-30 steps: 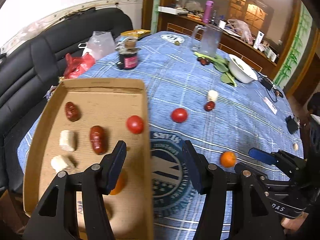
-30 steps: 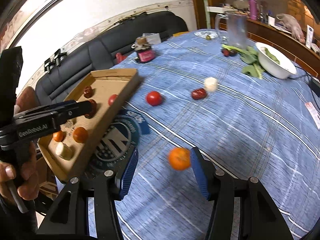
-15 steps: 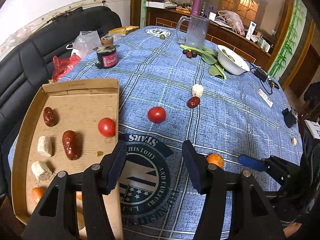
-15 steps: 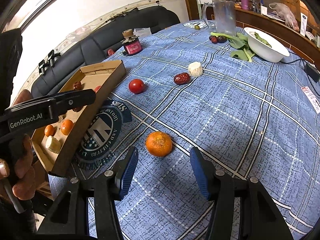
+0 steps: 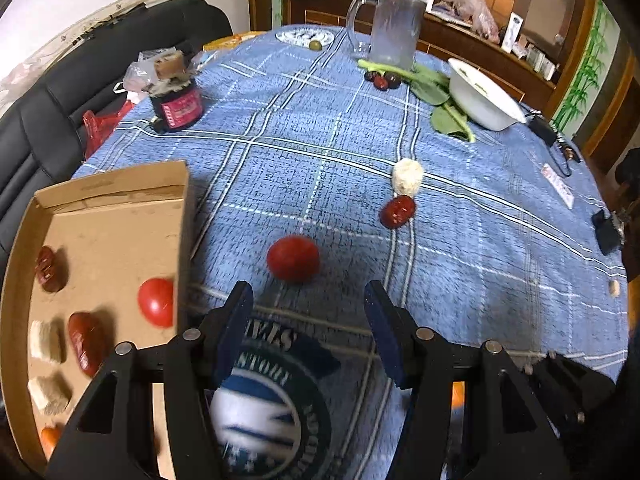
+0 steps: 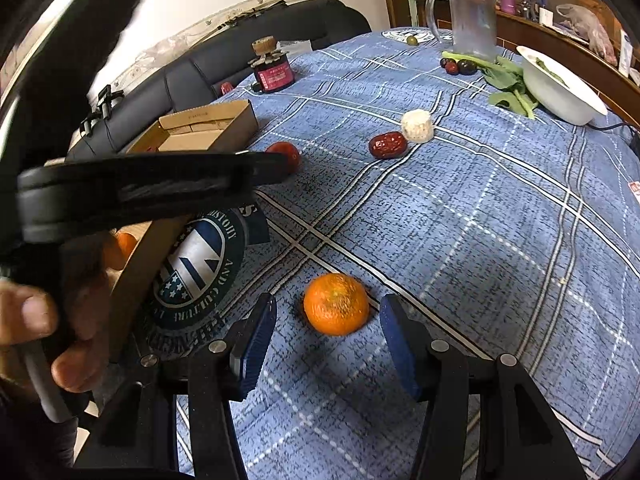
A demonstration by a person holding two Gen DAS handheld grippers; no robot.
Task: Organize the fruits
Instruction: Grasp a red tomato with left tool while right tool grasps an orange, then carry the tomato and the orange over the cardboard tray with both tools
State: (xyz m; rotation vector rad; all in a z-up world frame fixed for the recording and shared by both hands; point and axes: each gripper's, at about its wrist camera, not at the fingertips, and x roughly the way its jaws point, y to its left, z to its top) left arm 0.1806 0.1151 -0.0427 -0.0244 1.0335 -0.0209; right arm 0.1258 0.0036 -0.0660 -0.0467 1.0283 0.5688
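Observation:
A cardboard tray (image 5: 112, 196) at the left holds a tomato (image 5: 157, 302), red dates (image 5: 86, 340), white chunks and an orange. On the blue cloth lie a red tomato (image 5: 293, 258), a red date (image 5: 397, 211) and a white chunk (image 5: 407, 176). My left gripper (image 5: 306, 308) is open, just short of the loose tomato. In the right wrist view an orange (image 6: 335, 309) lies on the cloth, just ahead of my open right gripper (image 6: 328, 320). The tomato (image 6: 286, 154), date (image 6: 387, 145), chunk (image 6: 417, 126) and tray (image 6: 208, 128) show beyond.
A dark jar (image 5: 176, 100), glass pitcher (image 5: 394, 28), white bowl (image 5: 480, 96) with green leaves (image 5: 434, 92) and dark fruits (image 5: 382, 79) stand at the back. A round emblem (image 5: 264, 412) is printed on the cloth. A black sofa (image 5: 60, 92) lies left. The left gripper's body (image 6: 132, 192) crosses the right view.
My left gripper has moved right, off the tray and toward the loose tomato. My right gripper has closed in on the orange, which now sits just ahead of the fingers.

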